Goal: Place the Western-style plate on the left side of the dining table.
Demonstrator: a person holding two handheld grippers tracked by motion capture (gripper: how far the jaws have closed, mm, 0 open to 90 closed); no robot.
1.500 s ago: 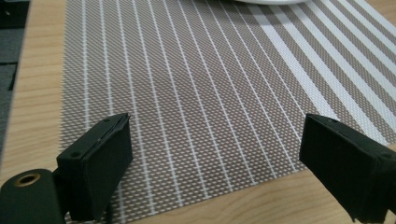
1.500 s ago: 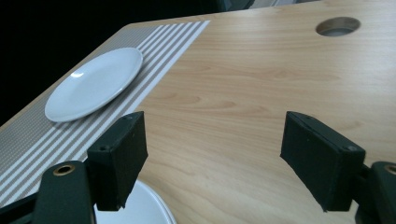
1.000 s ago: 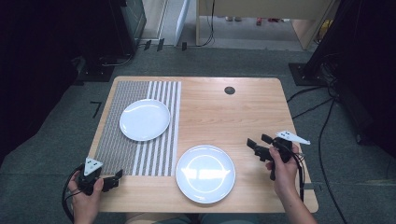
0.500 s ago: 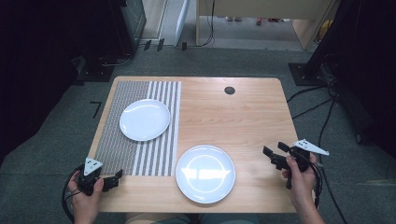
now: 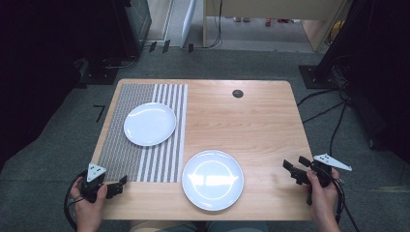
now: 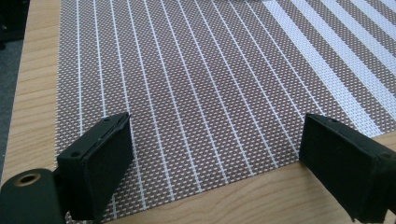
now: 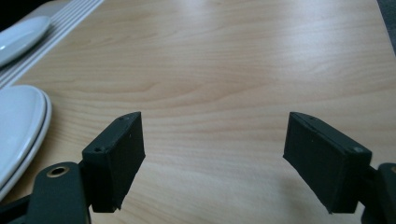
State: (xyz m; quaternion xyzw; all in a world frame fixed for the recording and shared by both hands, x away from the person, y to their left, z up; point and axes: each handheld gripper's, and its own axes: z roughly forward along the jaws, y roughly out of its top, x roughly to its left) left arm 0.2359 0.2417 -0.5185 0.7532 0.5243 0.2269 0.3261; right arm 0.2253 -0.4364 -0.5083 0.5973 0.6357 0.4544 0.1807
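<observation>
Near plate [image 5: 212, 180] sits on the bare table [image 5: 251, 121], well left of the right gripper [image 5: 296, 170], whose jaws are apart and empty. Left gripper [image 5: 116, 186], also spread, is at the striped placemat [image 5: 145, 154] corner. Far plate [image 5: 150, 123] rests on the mat.

A rectangular light wooden table [image 5: 251, 121] is standing on a grey carpeted floor [image 5: 53, 145], its top catching soft overhead light. Beyond the table's far edge, a pale wooden cabinet [image 5: 261, 19] is sitting against the back — black cables [image 5: 217, 29] are hanging down its front. To the table's far left, dark equipment [image 5: 130, 24] is looming in shadow. To the table's right, more black cables [image 5: 338, 121] are trailing across the floor — a flat black base plate [image 5: 314, 76] is lying near the far right corner.
</observation>
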